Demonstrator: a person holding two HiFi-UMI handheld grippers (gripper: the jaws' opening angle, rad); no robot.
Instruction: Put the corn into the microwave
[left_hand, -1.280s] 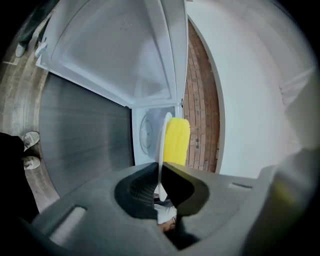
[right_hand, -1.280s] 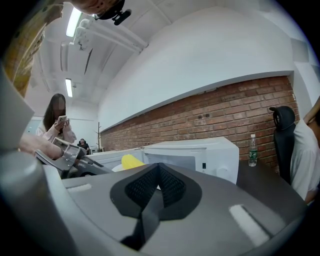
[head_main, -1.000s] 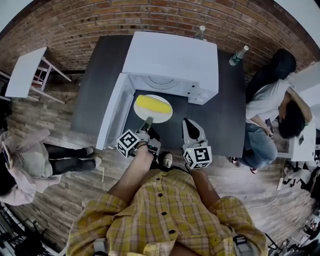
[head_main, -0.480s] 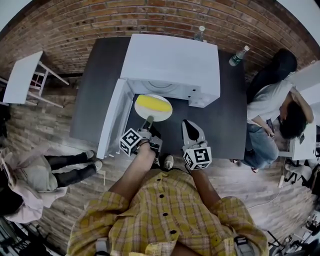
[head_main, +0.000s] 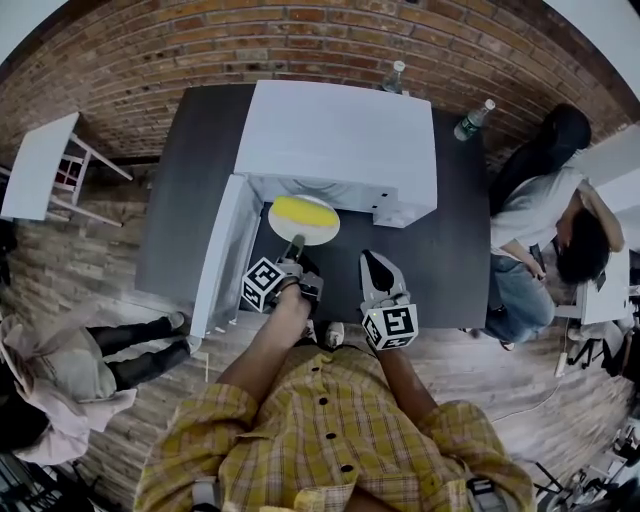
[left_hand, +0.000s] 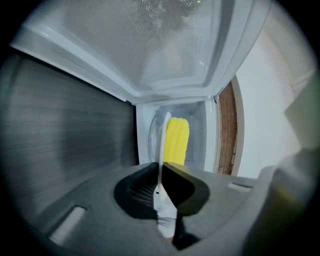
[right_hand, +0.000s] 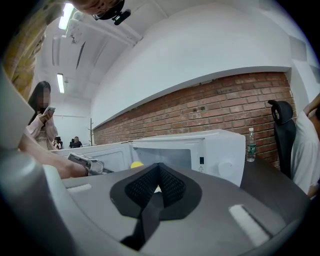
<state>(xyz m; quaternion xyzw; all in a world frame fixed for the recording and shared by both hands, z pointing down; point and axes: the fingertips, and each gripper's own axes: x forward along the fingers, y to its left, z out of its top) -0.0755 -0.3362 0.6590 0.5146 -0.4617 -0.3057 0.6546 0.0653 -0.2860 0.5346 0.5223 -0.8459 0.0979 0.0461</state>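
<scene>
A yellow corn cob (head_main: 300, 211) lies on a white plate (head_main: 322, 231) at the mouth of the white microwave (head_main: 340, 130), whose door (head_main: 222, 255) stands open to the left. My left gripper (head_main: 295, 243) is shut on the plate's near rim. In the left gripper view the plate (left_hand: 163, 140) shows edge-on between the jaws of the left gripper (left_hand: 161, 172), with the corn (left_hand: 176, 142) beyond it inside the cavity. My right gripper (head_main: 372, 262) hovers to the right over the dark table (head_main: 180, 200), shut and empty. The right gripper (right_hand: 159, 172) faces the microwave (right_hand: 210, 150).
Two water bottles (head_main: 475, 118) (head_main: 396, 75) stand behind the microwave. A person (head_main: 545, 215) sits by a dark chair at the table's right side. A small white table (head_main: 35, 165) is at the left, and another person (head_main: 60, 365) sits on the floor there.
The left gripper has carried the plate and corn forward, so its far edge now sits under the microwave's front. The right gripper has barely shifted.
</scene>
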